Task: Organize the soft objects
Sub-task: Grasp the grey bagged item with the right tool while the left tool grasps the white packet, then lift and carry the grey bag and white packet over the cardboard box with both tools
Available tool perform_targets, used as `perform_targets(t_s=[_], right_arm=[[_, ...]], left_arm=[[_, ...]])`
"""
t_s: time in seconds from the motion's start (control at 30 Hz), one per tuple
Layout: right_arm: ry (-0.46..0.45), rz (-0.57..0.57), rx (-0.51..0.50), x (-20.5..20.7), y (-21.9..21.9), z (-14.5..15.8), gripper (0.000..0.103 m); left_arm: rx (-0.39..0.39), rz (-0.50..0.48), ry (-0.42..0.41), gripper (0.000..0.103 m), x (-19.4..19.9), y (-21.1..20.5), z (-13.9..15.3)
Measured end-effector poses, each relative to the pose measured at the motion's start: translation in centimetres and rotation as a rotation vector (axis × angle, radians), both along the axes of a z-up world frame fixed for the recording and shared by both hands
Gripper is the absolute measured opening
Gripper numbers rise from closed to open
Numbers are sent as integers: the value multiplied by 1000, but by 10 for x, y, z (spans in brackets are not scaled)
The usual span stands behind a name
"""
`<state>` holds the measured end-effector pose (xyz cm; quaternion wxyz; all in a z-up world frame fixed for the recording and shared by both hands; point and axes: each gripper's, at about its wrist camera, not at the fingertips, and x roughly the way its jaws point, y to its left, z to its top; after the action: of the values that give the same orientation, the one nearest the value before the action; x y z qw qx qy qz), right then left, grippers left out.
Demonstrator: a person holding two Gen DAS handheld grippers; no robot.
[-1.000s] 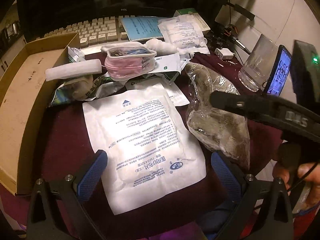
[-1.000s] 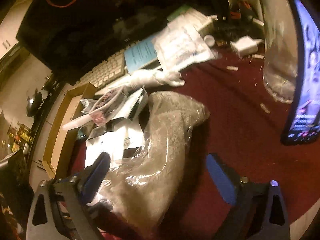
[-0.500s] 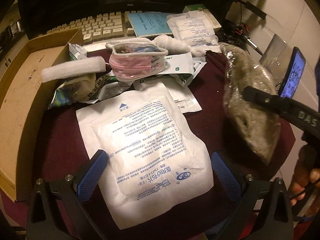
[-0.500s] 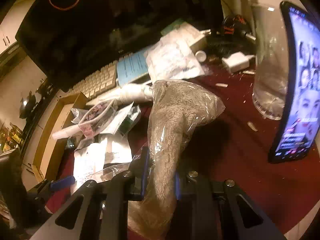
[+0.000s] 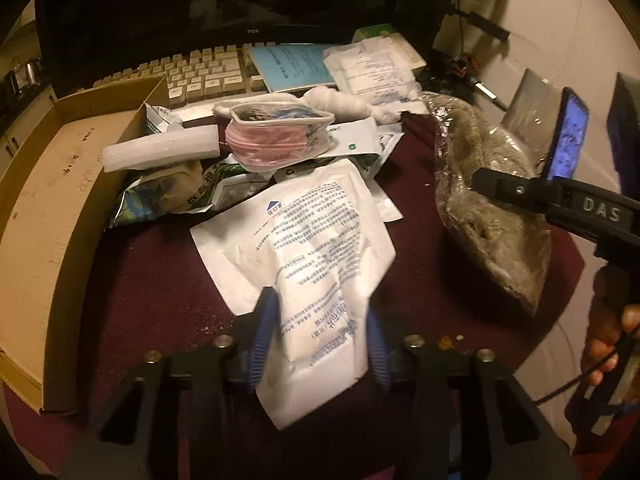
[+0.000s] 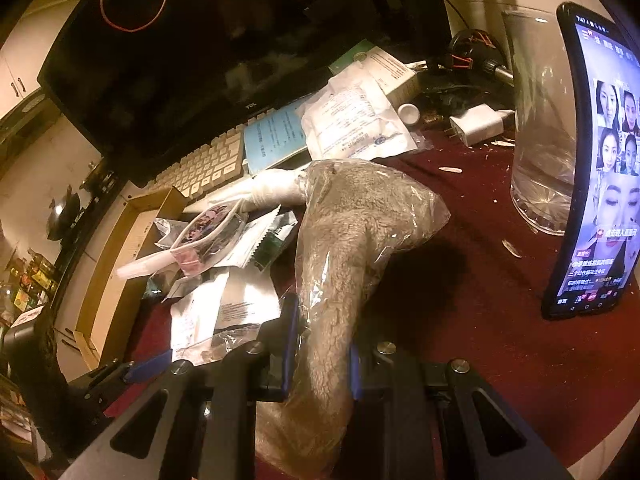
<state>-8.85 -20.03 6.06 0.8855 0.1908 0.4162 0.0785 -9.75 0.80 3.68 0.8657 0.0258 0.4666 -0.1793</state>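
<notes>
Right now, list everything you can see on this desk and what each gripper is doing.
White packet: one, white with blue print, front centre, crumpled.
Furry bundle in clear plastic: one, grey-brown, right side.
Mask pouch: one, pink, middle.
Foam roll: one, white, beside the box.
Cardboard box: one, brown, left.
Keyboard: one, beige, back.
Booklet: one, blue, on the keyboard.
Phone: one, black, screen lit, far right.
Glass: one, clear, beside the phone.
Charger: one, white, back right.
Left gripper: shut on the white packet.
Right gripper: shut on the furry bundle.
</notes>
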Motion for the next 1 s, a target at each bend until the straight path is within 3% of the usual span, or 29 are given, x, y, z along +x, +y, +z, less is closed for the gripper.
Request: perform_targets(t_s=[0.17,0.37,0.6,1.0], right_arm=[[-18,-1,-1,-4,-1,6,22],[-38,-5,-3,-10,-2,14,22],[-58,2,-27,-11,2,23,22],[-105,87,-79,-5,34,44,22]], left_arm=[[-57,-38,-9,34,-11,1,10],[-68,-64,-91,34,-26,0,35],[-68,0,-162,34,-27,22,62],[-79,120,-214,34,-25,68,82]])
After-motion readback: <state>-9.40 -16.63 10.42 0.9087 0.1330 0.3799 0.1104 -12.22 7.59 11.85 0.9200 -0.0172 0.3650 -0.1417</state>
